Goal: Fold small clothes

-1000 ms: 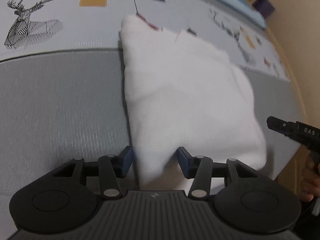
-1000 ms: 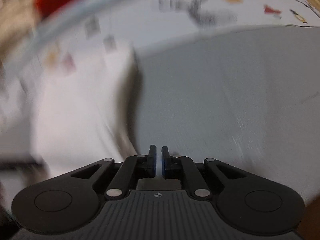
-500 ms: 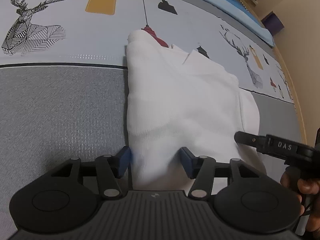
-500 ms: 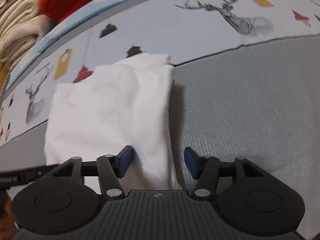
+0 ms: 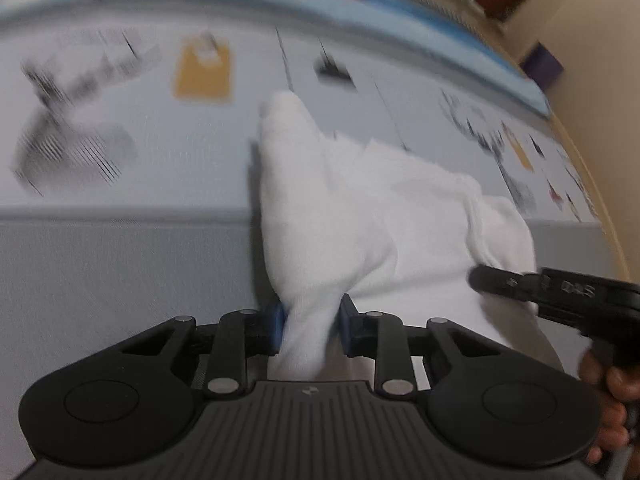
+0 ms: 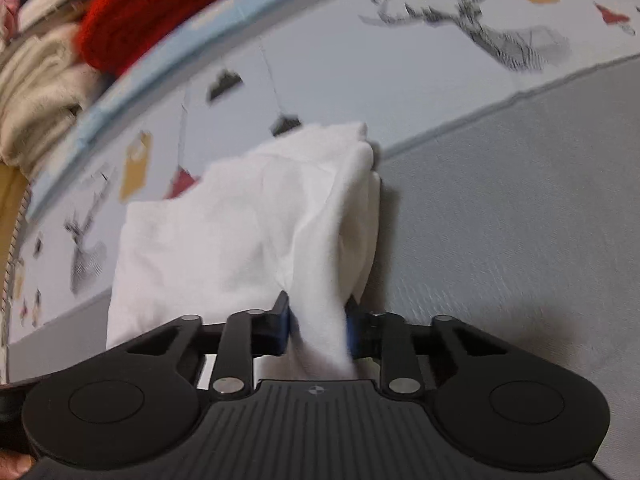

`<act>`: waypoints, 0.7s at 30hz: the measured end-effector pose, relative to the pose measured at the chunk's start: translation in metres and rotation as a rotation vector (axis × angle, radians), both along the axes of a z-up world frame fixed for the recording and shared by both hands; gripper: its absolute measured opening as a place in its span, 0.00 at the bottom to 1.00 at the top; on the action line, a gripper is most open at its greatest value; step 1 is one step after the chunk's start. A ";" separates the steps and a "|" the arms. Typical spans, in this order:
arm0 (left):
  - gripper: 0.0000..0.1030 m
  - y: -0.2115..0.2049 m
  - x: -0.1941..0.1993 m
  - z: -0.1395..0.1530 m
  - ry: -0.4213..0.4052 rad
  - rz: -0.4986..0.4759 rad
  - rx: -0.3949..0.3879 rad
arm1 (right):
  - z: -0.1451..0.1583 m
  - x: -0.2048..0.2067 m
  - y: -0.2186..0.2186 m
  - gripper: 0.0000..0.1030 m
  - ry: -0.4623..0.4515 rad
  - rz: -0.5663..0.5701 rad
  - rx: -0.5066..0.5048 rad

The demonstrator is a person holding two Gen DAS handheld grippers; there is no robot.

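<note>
white garment (image 5: 372, 216) pinched in both grippers' jaws

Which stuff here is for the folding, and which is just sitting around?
For the folding:
white garment
left gripper, shut on its near edge
right gripper, shut on the other near corner

Just sitting around:
red knit
cream towel pile
printed deer sheet

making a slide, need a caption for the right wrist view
Right tongs pinching the near edge of a white garment.
</note>
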State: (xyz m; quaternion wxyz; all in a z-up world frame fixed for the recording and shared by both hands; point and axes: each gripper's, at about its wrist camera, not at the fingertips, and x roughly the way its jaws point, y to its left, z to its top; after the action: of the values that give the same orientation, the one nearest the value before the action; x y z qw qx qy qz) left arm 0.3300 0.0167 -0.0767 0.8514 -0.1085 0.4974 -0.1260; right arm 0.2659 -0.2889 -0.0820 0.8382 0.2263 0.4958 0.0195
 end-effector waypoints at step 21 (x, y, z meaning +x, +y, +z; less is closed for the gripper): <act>0.52 0.091 -0.008 -0.021 0.172 0.278 -0.115 | 0.003 0.004 0.049 0.31 -0.014 0.146 -0.017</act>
State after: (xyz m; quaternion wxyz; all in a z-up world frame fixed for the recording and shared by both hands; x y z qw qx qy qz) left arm 0.3224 0.1076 -0.0973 0.8074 -0.2352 0.5404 -0.0257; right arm 0.2700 -0.2403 -0.0788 0.8399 0.1820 0.5054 0.0780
